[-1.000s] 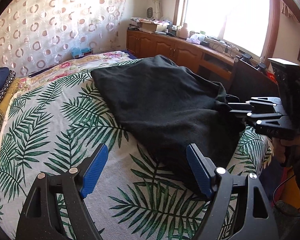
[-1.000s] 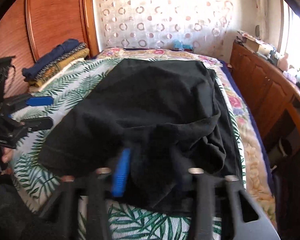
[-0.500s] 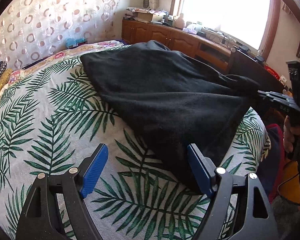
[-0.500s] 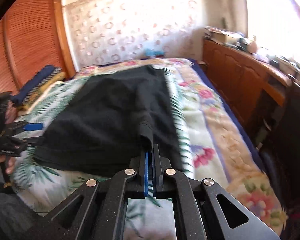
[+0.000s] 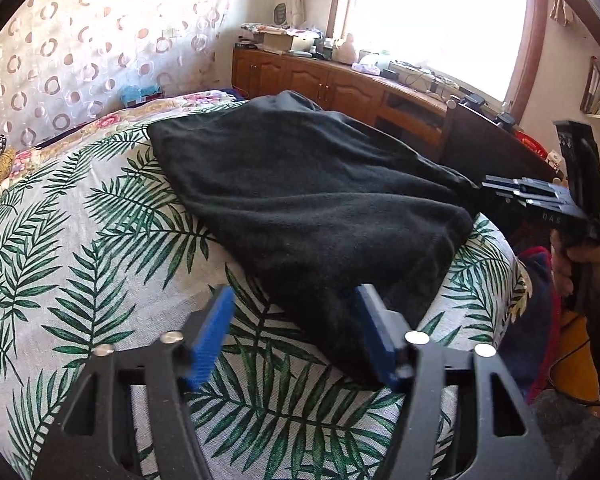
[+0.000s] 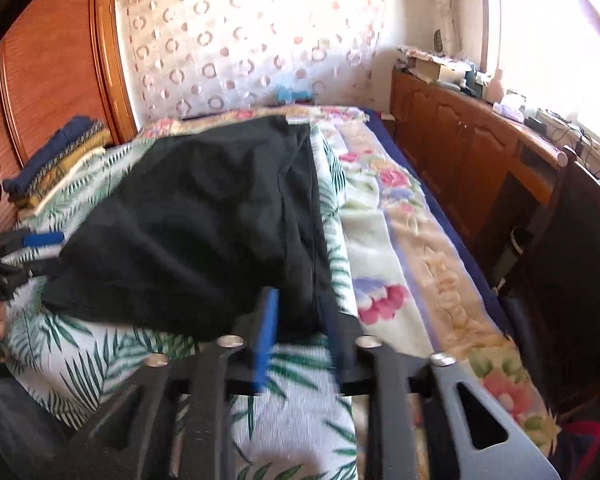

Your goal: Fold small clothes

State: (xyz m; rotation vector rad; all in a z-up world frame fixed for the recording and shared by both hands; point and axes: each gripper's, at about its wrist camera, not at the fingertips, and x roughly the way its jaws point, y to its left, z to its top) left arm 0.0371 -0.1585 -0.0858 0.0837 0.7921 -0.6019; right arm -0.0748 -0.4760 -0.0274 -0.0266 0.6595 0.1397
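Both tongs are moving: left tongs (image 5: 296,328) closing beside the black garment's (image 5: 308,196) corner, right tongs (image 6: 300,320) opening off its edge; on the bed (image 5: 100,240) folding seems barely begun

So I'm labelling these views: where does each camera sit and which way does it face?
Left wrist: on the left claw, facing across the black garment toward the window; right claw at right.
Right wrist: on the right claw, facing the curtained wall; left claw at left.
Shared: garment, leaf-print bedspread.
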